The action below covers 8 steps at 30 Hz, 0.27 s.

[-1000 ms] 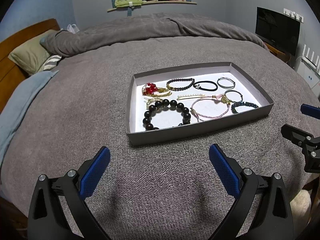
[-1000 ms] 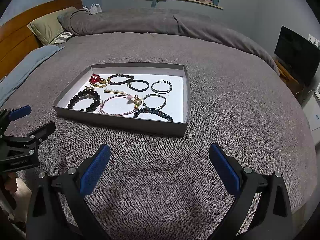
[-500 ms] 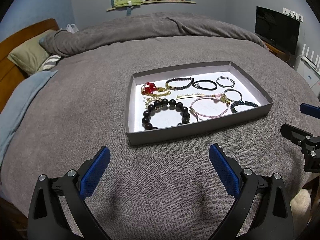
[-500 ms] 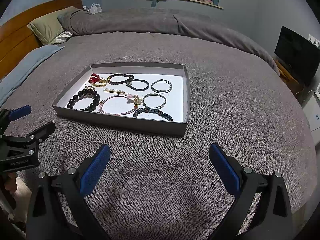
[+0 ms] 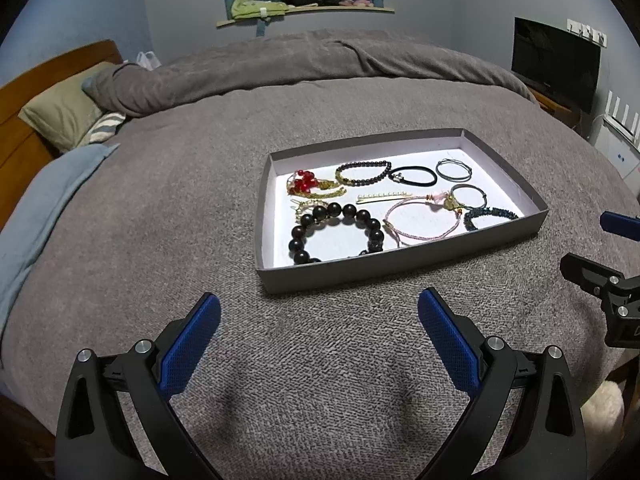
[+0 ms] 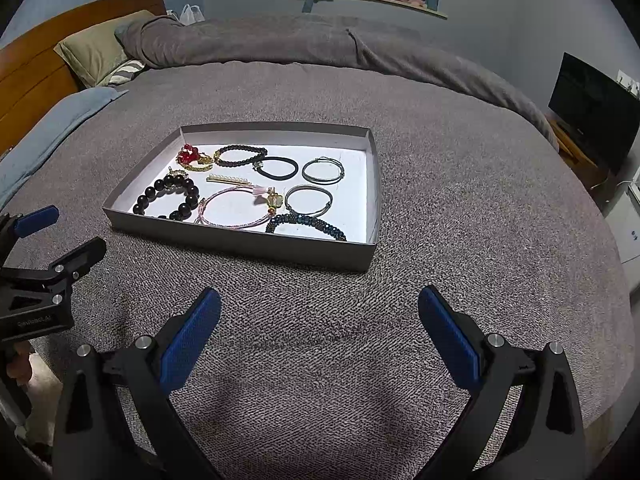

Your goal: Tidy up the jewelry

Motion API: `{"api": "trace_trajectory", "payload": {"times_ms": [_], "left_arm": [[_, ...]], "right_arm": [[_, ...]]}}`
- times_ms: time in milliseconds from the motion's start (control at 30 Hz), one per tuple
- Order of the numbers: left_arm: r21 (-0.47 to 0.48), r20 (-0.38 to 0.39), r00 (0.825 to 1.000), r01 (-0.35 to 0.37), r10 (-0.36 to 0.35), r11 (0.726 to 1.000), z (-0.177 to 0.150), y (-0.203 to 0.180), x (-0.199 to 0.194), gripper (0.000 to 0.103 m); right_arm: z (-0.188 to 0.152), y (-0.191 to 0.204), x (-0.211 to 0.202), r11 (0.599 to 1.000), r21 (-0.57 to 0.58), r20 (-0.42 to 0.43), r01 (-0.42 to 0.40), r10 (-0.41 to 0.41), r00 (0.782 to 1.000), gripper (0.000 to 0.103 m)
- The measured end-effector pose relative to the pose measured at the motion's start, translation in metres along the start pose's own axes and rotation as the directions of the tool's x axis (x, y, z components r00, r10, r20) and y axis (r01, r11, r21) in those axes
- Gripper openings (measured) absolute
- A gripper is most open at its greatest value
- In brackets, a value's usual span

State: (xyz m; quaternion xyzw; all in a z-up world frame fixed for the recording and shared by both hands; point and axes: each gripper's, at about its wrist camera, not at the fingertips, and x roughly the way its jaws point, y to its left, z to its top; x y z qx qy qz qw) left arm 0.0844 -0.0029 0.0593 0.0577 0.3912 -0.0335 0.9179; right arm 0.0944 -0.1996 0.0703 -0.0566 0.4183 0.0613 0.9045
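A shallow grey tray (image 5: 400, 266) (image 6: 240, 242) lies on the bed and holds several pieces of jewelry: a large black bead bracelet (image 5: 336, 232) (image 6: 168, 200), a pink cord bracelet (image 5: 420, 224) (image 6: 234, 210), a red and gold piece (image 5: 308, 184) (image 6: 192, 158), a black hair tie (image 5: 414, 176) (image 6: 278, 169), a dark blue bracelet (image 5: 490, 216) (image 6: 306, 226) and thin bangles. My left gripper (image 5: 318, 324) is open and empty, in front of the tray's near left corner. My right gripper (image 6: 320, 320) is open and empty, in front of its near right corner.
The grey blanket (image 5: 160, 240) covers the bed. Pillows (image 5: 64, 120) and a wooden headboard (image 5: 16, 128) are at the left. A TV (image 5: 556, 60) stands at the right. A shelf (image 5: 304, 10) with clothes hangs on the far wall.
Both grippers stay open and empty. The left wrist view has drifted slightly, so the tray sits a little further left and lower in it. The jewelry has not moved.
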Motion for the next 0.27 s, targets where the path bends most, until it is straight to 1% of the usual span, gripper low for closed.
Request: {"api": "trace_trajectory", "payload": {"times_ms": [133,267], "left_arm": [[-0.004,-0.019,1.0,0.001,-0.001,1.0,0.0007,0.002,0.0039,0.098],[-0.022,-0.027,1.0,-0.015,0.015,1.0,0.0007,0.0095,0.0077,0.098]], "right_arm": [[-0.0005,0.0004,0.0011,1.0,0.0,-0.002,0.003,-0.003,1.0,0.098],[-0.0016,-0.002,0.0046,1.0,0.005,-0.009,0.005,-0.005,1.0,0.098]]}}
